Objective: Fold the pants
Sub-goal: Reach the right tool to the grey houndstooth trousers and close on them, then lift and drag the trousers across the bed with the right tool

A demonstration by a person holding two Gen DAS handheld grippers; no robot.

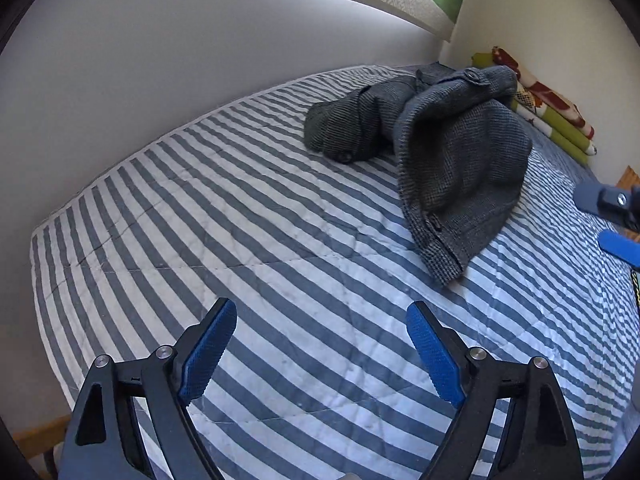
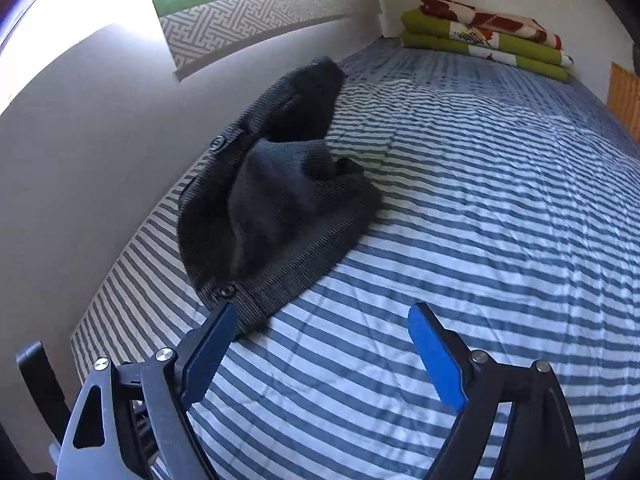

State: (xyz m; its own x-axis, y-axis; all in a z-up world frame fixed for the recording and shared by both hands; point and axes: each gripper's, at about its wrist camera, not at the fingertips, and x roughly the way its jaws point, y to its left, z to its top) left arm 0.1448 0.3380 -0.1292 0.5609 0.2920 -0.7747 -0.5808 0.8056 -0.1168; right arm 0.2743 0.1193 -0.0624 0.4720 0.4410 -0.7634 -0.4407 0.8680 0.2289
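A pair of grey woven pants (image 1: 452, 152) lies crumpled in a heap on the striped bed cover (image 1: 240, 216), its buttoned waistband end nearest me. My left gripper (image 1: 322, 320) hovers open over bare cover, well short of the heap, nothing between its blue pads. The right wrist view shows the same pants (image 2: 280, 208) near the wall. My right gripper (image 2: 322, 320) is open just in front of the waistband; its left fingertip (image 2: 224, 316) sits at the hem beside a dark button (image 2: 226, 291). Nothing is gripped. The right gripper's blue tips (image 1: 618, 240) show at the left view's right edge.
A folded green, red and white blanket (image 2: 484, 36) is stacked at the bed's far corner. A grey wall (image 1: 160, 60) runs along the bed's far side, with a patterned hanging (image 2: 260, 12) on it. A wooden piece (image 2: 624, 96) stands past the right bed edge.
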